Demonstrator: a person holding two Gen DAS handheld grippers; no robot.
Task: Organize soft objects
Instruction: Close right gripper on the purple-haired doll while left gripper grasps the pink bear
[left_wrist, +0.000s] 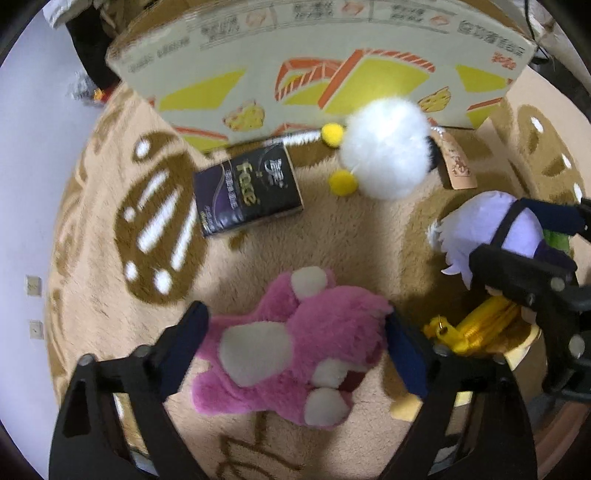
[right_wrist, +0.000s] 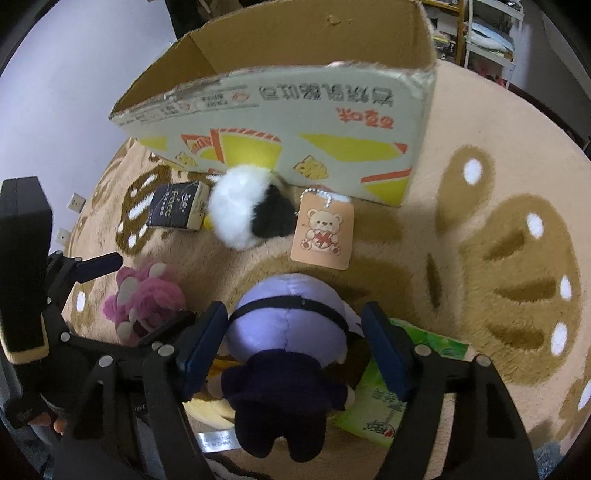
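On the beige rug (left_wrist: 332, 236), the left gripper (left_wrist: 295, 332) is straddling the pink plush (left_wrist: 295, 354), spread, pads at its sides. Right of it, the right gripper (right_wrist: 295, 336) is standing spread around the purple doll (right_wrist: 288, 332), near the cardboard box (right_wrist: 295, 110).

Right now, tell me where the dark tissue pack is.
The dark tissue pack lies on the rug just in front of the cardboard box, left of the white fluffy toy in both views.
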